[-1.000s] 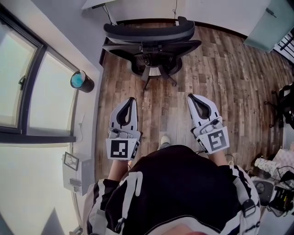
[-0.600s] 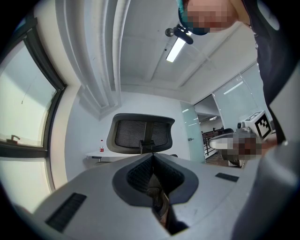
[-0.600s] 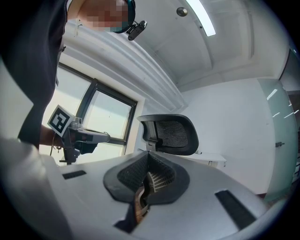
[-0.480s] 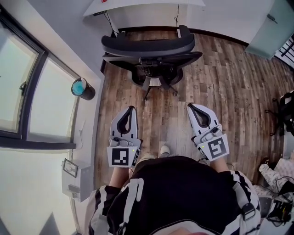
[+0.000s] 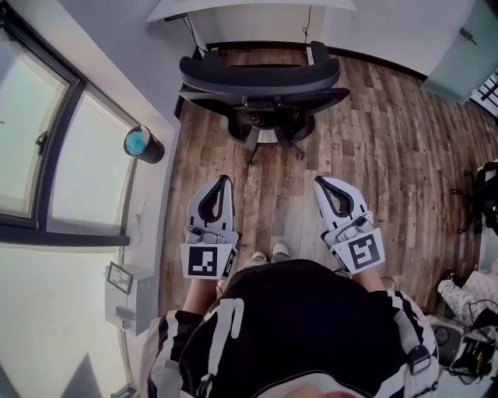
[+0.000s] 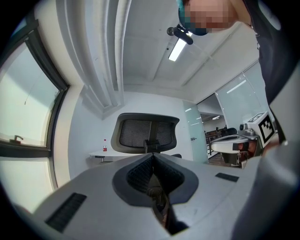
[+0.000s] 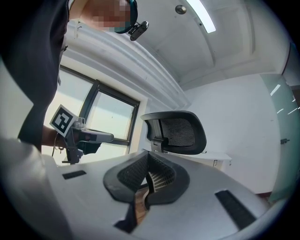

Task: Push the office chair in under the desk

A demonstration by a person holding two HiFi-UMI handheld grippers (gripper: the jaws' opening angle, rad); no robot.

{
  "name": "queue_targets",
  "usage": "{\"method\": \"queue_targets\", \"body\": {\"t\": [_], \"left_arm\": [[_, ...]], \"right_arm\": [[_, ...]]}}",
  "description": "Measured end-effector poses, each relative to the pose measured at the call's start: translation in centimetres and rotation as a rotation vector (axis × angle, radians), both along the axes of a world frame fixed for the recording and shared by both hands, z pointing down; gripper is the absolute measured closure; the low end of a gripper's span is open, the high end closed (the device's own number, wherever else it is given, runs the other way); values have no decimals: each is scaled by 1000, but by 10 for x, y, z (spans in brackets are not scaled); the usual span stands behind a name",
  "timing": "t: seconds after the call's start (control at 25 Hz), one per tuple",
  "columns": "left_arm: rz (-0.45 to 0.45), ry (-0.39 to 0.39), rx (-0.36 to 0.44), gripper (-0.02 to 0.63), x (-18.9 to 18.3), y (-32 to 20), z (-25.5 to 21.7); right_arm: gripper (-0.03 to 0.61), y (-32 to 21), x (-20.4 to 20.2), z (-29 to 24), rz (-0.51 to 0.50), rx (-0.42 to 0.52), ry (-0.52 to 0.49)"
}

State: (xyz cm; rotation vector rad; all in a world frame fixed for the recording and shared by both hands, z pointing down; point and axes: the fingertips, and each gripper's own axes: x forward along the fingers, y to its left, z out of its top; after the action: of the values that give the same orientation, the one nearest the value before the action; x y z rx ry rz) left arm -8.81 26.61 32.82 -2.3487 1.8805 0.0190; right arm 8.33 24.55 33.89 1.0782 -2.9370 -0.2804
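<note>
- We stand on the wooden floor [image 5: 373, 148] facing the office chair [image 5: 261, 78]. Its mesh backrest is turned toward us.
- The chair stands in front of the table [image 5: 249, 9] at the far wall. Its armrests reach toward the table's edge and its wheeled base is out on the open floor.
- From above we cannot tell how far the seat already sits beneath the table. The backrest stands clear of the edge, so we judge the push as not yet done.
- The left gripper [image 5: 222, 182] and the right gripper [image 5: 321, 183] are held level, side by side. Both aim at the backrest from well apart, and neither touches the chair.
- Both pairs of fingers are pressed together with nothing between them. Past the tips, each gripper view shows only the chair's back and the table beyond.
- We take the step in hand to be the approach: we are lined up with the chair but have not made contact.
- Next we would need to walk forward and set both closed tips against the backrest, one toward each side. That should keep the push straight and stop the seat from swivelling.
- The window [image 5: 47, 148] and its wall run close on our left. A push that veers that way could roll the chair off line, so we would keep the force even on both sides.
</note>
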Motion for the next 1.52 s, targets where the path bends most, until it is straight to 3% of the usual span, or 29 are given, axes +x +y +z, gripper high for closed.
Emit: {"method": "queue_targets", "body": {"t": [0.56,1.52], "left_arm": [[-66,1,-23,604,-2,4,11],[-95,7,24,604,-60,-91,-1]], "right_arm": [[569,-7,6,16,-40,-42,-1],[569,-93,-3,2,53,11,42]]}}
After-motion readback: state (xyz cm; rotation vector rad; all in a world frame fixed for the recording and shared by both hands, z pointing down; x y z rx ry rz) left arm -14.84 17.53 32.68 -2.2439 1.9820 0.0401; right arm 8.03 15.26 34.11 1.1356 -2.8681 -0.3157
